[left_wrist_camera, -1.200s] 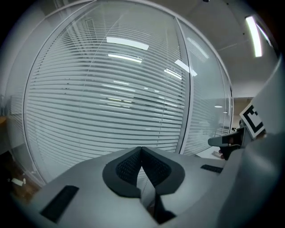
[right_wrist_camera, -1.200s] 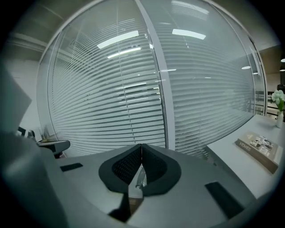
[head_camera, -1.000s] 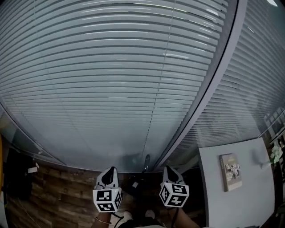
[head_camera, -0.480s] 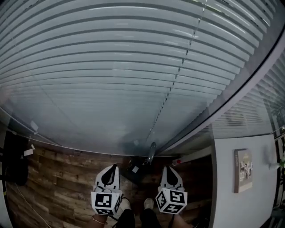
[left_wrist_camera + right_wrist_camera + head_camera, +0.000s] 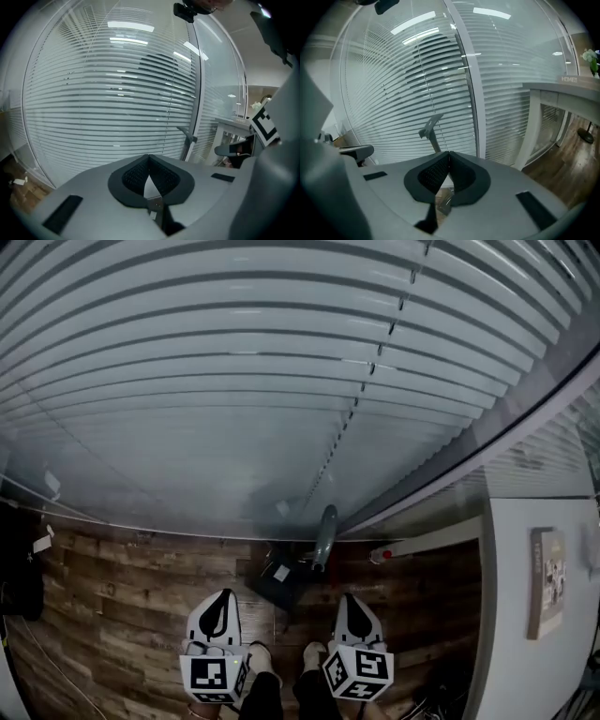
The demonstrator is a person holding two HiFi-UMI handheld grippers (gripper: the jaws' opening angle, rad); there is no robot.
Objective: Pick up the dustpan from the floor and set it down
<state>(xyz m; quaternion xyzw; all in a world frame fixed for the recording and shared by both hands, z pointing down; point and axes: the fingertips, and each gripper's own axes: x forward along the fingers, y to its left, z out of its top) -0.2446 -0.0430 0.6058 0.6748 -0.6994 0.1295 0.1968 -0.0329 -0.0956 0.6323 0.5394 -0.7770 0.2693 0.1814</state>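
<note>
Dustpan (image 5: 279, 583) sits on the floor (image 5: 122, 601) at twelve o'clock, by the blinds (image 5: 234, 381). Looks light and hard; grab its tall handle (image 5: 325, 538). Left gripper (image 5: 223, 607) and right gripper (image 5: 352, 610) are both closed, empty.

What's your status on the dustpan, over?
Left gripper and right gripper shut, both empty. Dustpan on the wood floor ahead, by the blinds, untouched. Nothing seen in the way.

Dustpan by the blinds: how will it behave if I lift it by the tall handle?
The dustpan looks like thin, rigid plastic, so it is probably light and stiff. Its handle stands tall off one edge, so the dustpan will likely hang and swing. The handle looks smooth and may slip in the jaws.
</note>
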